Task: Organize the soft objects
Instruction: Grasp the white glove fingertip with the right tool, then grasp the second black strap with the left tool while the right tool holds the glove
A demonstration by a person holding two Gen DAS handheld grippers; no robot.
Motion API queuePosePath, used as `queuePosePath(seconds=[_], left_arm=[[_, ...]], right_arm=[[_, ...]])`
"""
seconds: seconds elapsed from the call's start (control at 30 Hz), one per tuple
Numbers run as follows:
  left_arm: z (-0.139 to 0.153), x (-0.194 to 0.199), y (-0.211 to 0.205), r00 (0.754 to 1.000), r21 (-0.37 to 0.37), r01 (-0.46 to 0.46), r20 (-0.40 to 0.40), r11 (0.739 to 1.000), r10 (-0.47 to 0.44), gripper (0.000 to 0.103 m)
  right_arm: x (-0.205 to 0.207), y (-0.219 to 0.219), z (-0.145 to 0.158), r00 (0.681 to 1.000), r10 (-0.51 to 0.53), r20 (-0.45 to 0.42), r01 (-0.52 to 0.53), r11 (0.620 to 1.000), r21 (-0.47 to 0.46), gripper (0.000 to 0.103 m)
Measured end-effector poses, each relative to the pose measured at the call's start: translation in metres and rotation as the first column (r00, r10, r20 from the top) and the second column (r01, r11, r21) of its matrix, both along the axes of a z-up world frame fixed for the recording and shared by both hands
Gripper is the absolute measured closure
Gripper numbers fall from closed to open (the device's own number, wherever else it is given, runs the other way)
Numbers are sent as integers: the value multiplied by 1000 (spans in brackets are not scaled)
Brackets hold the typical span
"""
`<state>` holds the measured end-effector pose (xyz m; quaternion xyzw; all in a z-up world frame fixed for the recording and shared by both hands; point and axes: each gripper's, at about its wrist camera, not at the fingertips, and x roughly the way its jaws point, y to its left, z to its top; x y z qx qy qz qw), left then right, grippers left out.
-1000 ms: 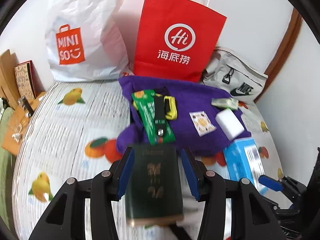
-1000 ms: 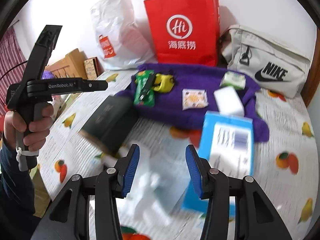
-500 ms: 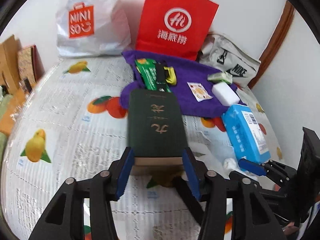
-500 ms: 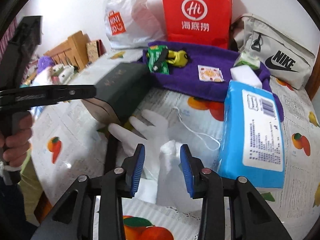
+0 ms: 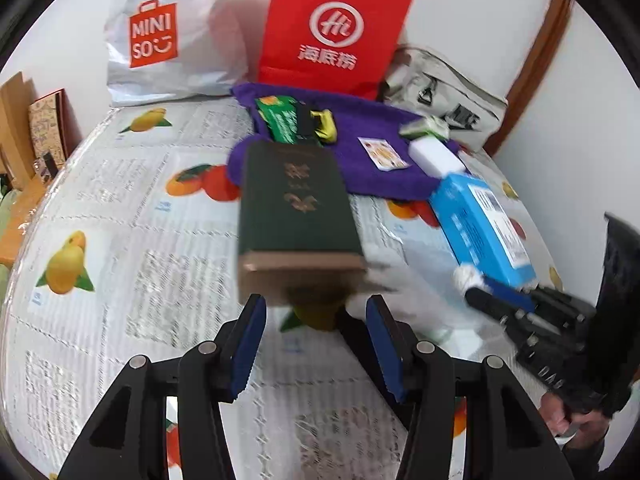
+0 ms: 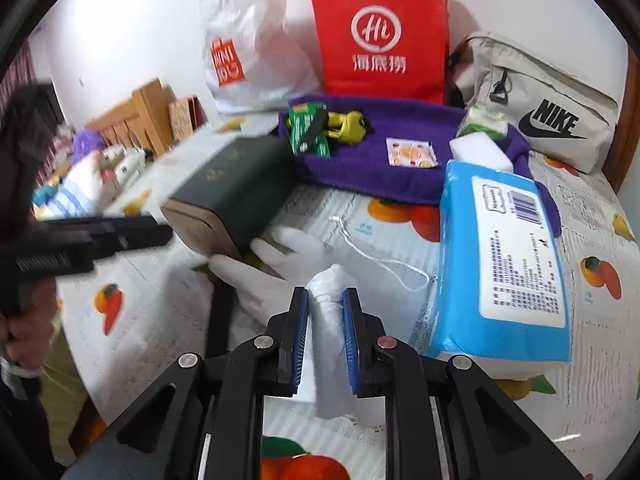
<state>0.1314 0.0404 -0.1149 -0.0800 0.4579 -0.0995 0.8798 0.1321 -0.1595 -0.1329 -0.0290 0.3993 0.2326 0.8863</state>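
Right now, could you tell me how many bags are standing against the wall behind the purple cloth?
3: a white plastic bag on the left, a red paper bag in the middle, and a beige pouch on the right. More could be hidden behind them.

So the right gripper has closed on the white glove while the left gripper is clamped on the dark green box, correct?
Not quite. The left gripper is open: in the left wrist view the dark green box sits just beyond its spread blue pads, not between them. The right gripper is indeed closed on the white glove.
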Motion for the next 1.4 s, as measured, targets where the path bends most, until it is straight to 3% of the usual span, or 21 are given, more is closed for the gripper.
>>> queuePosePath(seconds=[0.37,0.47,0.63,0.73,0.93,1.03,1.17,1.27,1.4], left_arm=[[-41,-18,-43,995,45,58,-88,997,-54,53],[-43,-18,-57,995,74,71,-74,995,-65,42],[-47,-18,-80,997,200,70,-54,977,-60,39],[-48,-23,-77,998,241,48,-52,969,-36,37],[-47,-38,-47,996,248,-2,-83,969,23,37],[-47,-41,-45,996,245,-7,-84,969,28,39],[-46,-45,-52,998,225,4,-55,974,9,68],[-47,-41,-56,999,223,23,-26,975,-18,74],[-45,-38,-54,999,162,43,-34,986,-38,76]], right_arm=[[-39,-40,15,998,-26,50,24,998,50,86],[-48,-57,10,998,-55,44,53,998,43,86],[-52,-85,-6,991,-135,-3,135,990,39,86],[-52,-95,-14,985,-173,-20,173,984,35,86],[-51,-101,-21,984,-175,-31,176,982,63,86],[-49,-100,-25,984,-172,-38,174,982,73,86],[-47,-100,-29,982,-182,-50,185,981,64,86],[-49,-99,-30,983,-175,-50,178,982,63,86],[-49,-98,-29,984,-172,-50,175,983,56,86]])
